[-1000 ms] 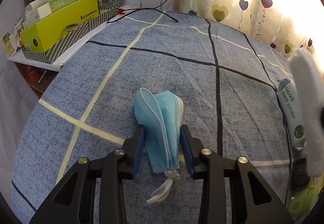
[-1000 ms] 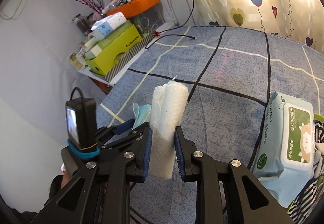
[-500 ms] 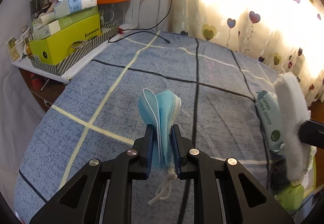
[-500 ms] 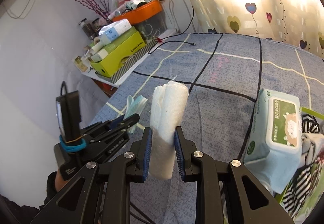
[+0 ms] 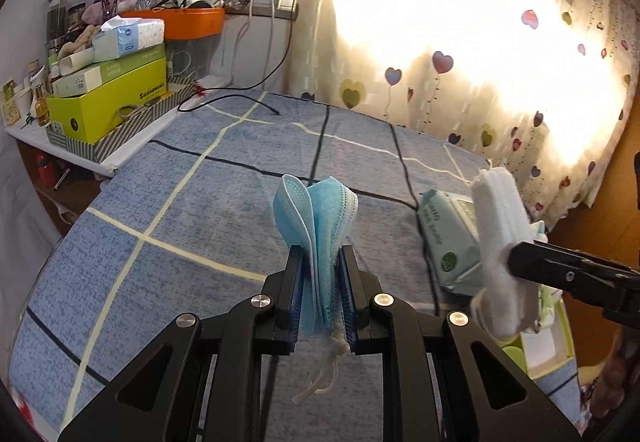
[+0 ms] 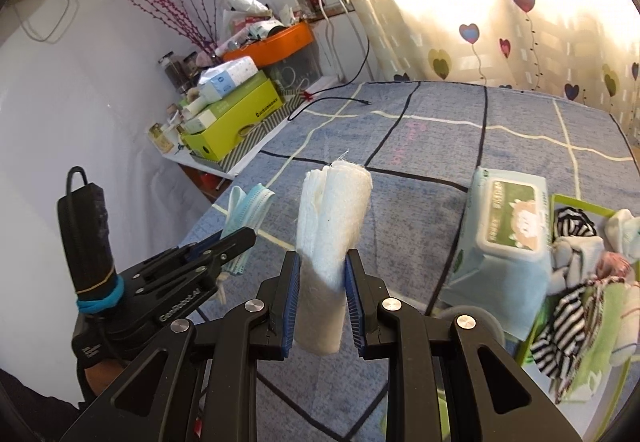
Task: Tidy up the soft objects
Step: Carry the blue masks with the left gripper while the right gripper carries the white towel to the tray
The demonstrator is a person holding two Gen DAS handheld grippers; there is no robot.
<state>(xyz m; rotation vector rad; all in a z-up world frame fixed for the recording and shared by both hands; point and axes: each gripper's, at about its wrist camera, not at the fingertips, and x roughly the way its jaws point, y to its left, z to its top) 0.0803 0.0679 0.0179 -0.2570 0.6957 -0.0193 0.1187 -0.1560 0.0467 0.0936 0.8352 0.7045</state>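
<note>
My left gripper (image 5: 320,262) is shut on a folded blue face mask (image 5: 320,214) and holds it above the blue checked bed cover (image 5: 192,210); white ear loops hang below. My right gripper (image 6: 320,266) is shut on a rolled white cloth (image 6: 332,218), also held in the air. The cloth shows at the right of the left wrist view (image 5: 500,242); the mask shows at the left of the right wrist view (image 6: 248,210). A green box (image 6: 568,202) at the right holds striped and white soft items (image 6: 568,302).
A pack of wet wipes (image 6: 504,234) lies on the bed beside the green box. A side shelf (image 5: 120,146) at the left carries a yellow-green box (image 5: 108,102), tissues and an orange tub. A black cable (image 5: 240,98) lies on the far bed. A heart-print curtain (image 5: 480,62) hangs behind.
The left gripper closed on the blue mask and lifted it off the bed. Both grippers rose, and the right one with the cloth moved a little toward the green box.
</note>
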